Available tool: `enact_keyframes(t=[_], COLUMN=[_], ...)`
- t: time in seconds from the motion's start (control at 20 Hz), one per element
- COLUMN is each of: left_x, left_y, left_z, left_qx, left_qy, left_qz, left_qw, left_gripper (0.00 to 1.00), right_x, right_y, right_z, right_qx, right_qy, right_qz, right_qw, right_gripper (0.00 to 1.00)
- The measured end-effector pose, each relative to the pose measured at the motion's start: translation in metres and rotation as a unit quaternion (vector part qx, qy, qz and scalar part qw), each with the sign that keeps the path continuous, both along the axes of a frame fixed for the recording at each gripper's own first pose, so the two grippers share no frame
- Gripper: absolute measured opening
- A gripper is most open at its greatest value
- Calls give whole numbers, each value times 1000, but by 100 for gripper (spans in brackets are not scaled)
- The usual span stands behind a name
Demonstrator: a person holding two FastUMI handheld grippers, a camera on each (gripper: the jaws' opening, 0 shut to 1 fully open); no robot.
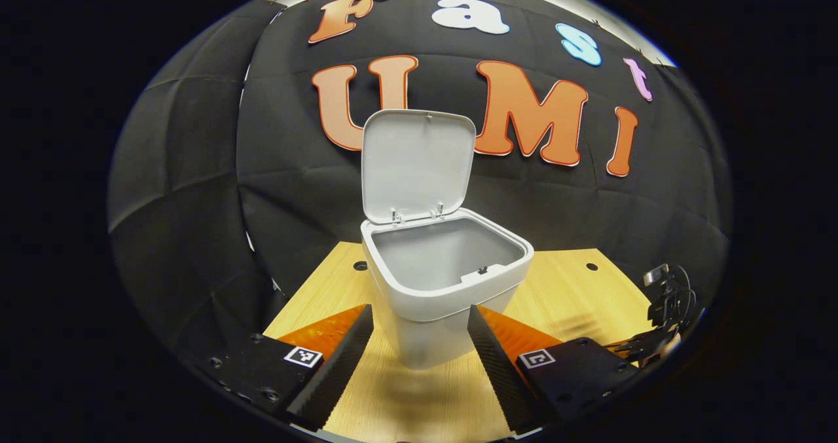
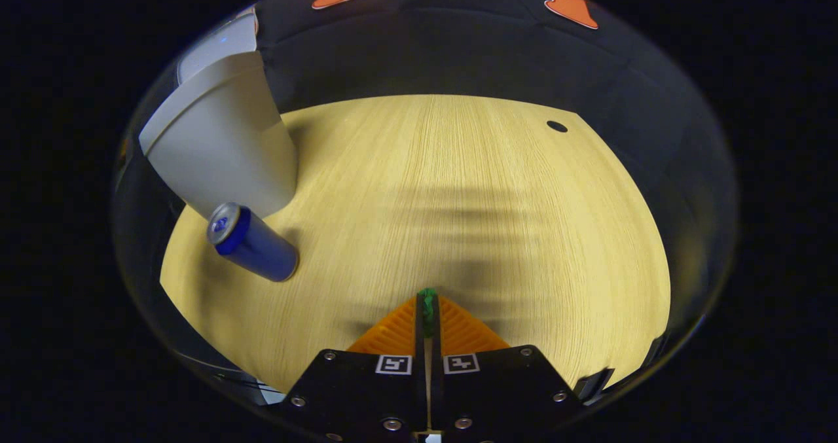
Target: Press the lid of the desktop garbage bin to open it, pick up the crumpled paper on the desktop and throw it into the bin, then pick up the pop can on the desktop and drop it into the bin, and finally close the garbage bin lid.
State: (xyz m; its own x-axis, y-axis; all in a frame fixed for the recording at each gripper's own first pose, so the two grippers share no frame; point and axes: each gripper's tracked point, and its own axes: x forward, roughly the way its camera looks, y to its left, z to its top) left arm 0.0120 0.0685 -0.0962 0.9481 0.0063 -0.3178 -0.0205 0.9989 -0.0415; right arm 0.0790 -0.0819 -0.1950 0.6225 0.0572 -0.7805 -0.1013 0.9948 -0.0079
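Observation:
The white bin [image 1: 445, 299] stands in the middle of the wooden table [image 1: 576, 292] with its lid [image 1: 419, 168] swung upright; what I see of the inside is bare. My left gripper [image 1: 419, 309] is open, one finger on each side of the bin's lower body, not touching it. In the right gripper view the bin [image 2: 222, 148] is at the upper left and a blue pop can [image 2: 252, 243] with a silver top sits beside its base. My right gripper [image 2: 427, 297] is shut above the table, with a thin green sliver of crumpled paper [image 2: 427, 307] pinched at its tips.
The other gripper [image 1: 664, 312], with cables, hovers at the table's right edge in the left gripper view. Small dark holes [image 2: 557, 126] mark the tabletop's far corners. Black cloth walls close the back and sides. Bare wood [image 2: 458, 188] spreads ahead of the right gripper.

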Motion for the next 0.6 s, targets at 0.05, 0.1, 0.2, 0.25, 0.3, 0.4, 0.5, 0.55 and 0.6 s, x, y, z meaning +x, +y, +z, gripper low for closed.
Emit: enact_keyframes(t=[0.05,0.1,0.2,0.25,0.3,0.4,0.5,0.55,0.6], left_x=[1,1,0,-1,-1,-3,-5,-7,-8], left_y=[-2,-4,-7,-8,-10,-12,-14,-16,-15], left_z=[1,3,5,5,5,7,10,14,17], left_qx=[0,0,-1,-2,-2,-6,-12,-17,-22], left_qy=[-2,-3,-5,-6,-7,-10,-15,-21,-26], left_qz=[-1,-3,-6,-8,-9,-10,-12,-13,-9], left_qw=[1000,1000,1000,1000,1000,1000,1000,1000,999], left_gripper=[93,93,93,93,93,93,93,93,93], right_x=[8,25,21,38,33,42,47,50,54], right_y=[-2,-12,12,5,9,16,24,33,44], right_z=[22,12,70,104,125,172,215,233,259], right_qx=[8,14,19,22,28,37,42,49,56], right_qy=[-8,-19,-49,-66,-84,-121,-159,-178,-193], right_qz=[3,9,22,30,38,55,73,83,94], right_qw=[1000,1000,998,997,995,990,984,979,975], right_gripper=[3,3,3,3,3,3,3,3,3])
